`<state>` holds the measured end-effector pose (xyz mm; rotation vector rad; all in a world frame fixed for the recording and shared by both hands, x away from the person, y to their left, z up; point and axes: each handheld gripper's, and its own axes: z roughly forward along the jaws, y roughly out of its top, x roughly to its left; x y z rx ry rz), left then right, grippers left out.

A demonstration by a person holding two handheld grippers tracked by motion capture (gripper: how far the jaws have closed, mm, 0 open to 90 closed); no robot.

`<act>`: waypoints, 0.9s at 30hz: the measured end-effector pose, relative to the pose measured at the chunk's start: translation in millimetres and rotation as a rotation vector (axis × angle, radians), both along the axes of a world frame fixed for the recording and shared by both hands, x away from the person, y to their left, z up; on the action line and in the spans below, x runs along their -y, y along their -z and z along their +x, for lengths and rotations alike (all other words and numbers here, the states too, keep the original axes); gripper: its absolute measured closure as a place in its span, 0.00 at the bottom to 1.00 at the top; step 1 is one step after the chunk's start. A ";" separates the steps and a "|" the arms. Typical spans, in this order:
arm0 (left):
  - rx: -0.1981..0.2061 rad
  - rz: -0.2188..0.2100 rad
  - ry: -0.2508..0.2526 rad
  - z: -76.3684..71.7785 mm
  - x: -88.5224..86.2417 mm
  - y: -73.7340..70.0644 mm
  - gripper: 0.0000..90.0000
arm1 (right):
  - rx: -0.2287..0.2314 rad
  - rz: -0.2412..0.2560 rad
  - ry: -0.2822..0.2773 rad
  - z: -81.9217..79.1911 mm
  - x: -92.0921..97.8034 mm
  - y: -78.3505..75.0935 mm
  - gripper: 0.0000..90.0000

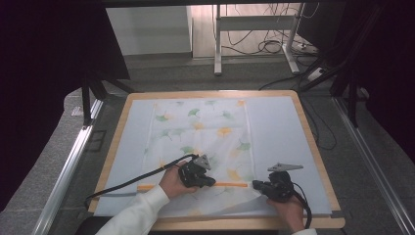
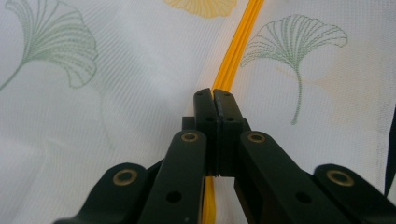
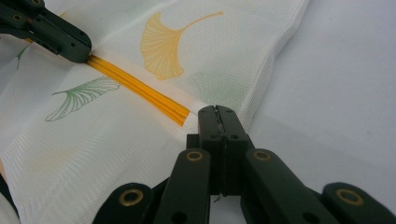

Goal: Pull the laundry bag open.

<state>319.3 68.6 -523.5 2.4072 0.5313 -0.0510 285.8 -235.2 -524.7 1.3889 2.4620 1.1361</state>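
Left gripper (image 1: pixel 211 181) and right gripper (image 1: pixel 256 185) each clamp the cloth (image 1: pixel 205 132) along its orange strip (image 1: pixel 230 184).

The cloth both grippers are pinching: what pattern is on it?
White cloth printed with green and yellow ginkgo leaves, clearest in the left gripper view.

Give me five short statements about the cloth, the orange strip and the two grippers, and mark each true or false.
1. The cloth carries a leaf print. True.
2. The left gripper stands wide open. False: its jaws are closed together at the orange strip.
3. The right gripper is shut on the cloth's edge. True.
4. The orange strip is blue. False: it is orange.
5. The cloth hangs off the table. False: it lies spread on the tabletop.
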 end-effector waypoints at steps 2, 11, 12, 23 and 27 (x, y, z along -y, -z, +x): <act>-0.005 -0.003 -0.006 0.1 -2.3 0.4 1.00 | 0.001 0.000 -0.001 0.0 0.0 0.0 1.00; -0.010 0.000 -0.016 -1.3 -11.1 0.4 1.00 | 0.002 0.001 -0.003 0.1 0.4 0.3 0.99; -0.012 -0.001 -0.020 -1.6 -11.7 0.5 1.00 | 0.002 0.001 -0.003 0.1 0.4 0.3 0.99; -0.019 -0.007 -0.038 -3.7 -18.0 0.8 1.00 | 0.001 0.007 -0.005 0.5 1.1 0.7 1.00; -0.018 -0.003 -0.044 -4.7 -20.9 0.6 1.00 | -0.001 0.008 -0.004 0.4 1.1 0.7 0.99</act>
